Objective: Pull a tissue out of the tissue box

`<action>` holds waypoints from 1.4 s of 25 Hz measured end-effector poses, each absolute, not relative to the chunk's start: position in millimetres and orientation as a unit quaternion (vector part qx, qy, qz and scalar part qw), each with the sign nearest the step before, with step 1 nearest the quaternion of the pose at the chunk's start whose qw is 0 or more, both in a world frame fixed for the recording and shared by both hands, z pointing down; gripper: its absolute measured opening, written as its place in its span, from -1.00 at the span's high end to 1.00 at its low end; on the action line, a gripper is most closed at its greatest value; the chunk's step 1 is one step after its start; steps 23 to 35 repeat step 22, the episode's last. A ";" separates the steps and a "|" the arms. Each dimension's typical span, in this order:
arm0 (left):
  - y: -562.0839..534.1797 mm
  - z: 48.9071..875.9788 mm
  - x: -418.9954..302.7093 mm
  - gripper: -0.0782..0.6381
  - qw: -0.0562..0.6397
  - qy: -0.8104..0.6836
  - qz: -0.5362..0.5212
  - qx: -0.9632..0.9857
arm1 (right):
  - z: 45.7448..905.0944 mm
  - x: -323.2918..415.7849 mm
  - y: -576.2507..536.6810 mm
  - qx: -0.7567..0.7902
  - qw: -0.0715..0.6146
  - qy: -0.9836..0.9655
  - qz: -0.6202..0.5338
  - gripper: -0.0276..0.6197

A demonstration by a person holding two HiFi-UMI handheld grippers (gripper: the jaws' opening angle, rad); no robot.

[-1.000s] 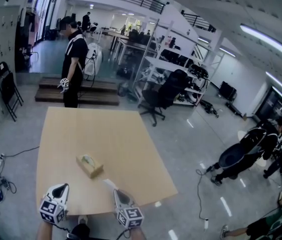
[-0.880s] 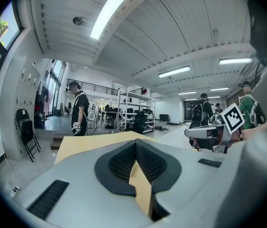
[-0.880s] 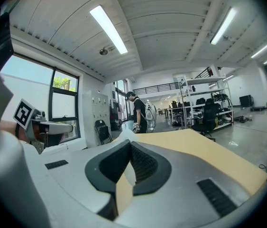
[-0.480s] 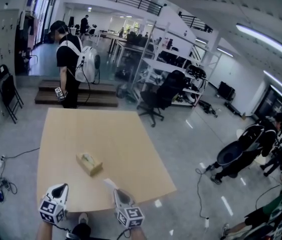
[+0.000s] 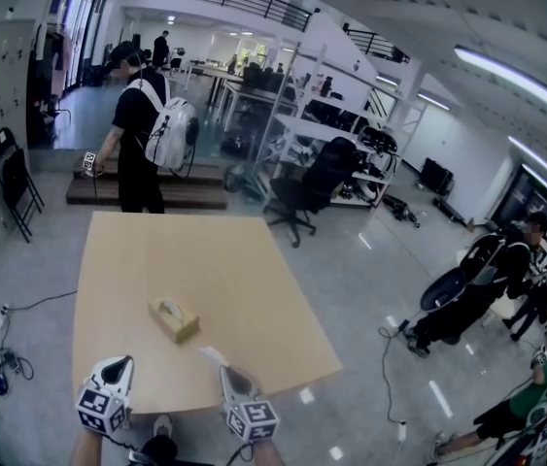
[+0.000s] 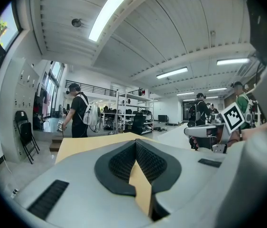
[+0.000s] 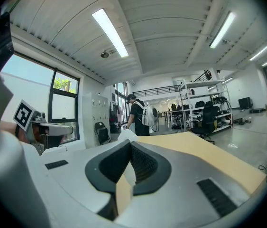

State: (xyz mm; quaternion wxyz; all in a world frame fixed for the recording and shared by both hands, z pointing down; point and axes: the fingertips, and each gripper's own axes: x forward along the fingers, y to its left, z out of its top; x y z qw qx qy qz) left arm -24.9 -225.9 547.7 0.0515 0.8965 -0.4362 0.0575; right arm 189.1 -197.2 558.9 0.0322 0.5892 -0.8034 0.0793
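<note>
Both jaws of the right gripper are pressed together on a white tissue. The crumpled end of the tissue stands up just past their tips. The jaws of the left gripper are also closed, tip against tip, with nothing held between them. Only the tan surface shows through the gap behind their pads.

The tissue box lies on the surface, tan like it, with a pale oval opening on top. Any print on the box is too small to read. The held tissue is near the box, on the side of the person holding the grippers and a little to the right, and it seems apart from it. The left gripper is on the same near side of the box, more to the left.

Each gripper has a marker cube with black and white square patterns, not letters. Far behind the box, past the surface's far edge, a person with a white backpack stands on the floor.
</note>
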 end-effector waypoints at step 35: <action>-223.5 546.8 -23.9 0.76 0.048 -0.429 0.056 0.900 | 553.1 187.2 -194.3 0.591 0.029 -0.803 0.073 0.91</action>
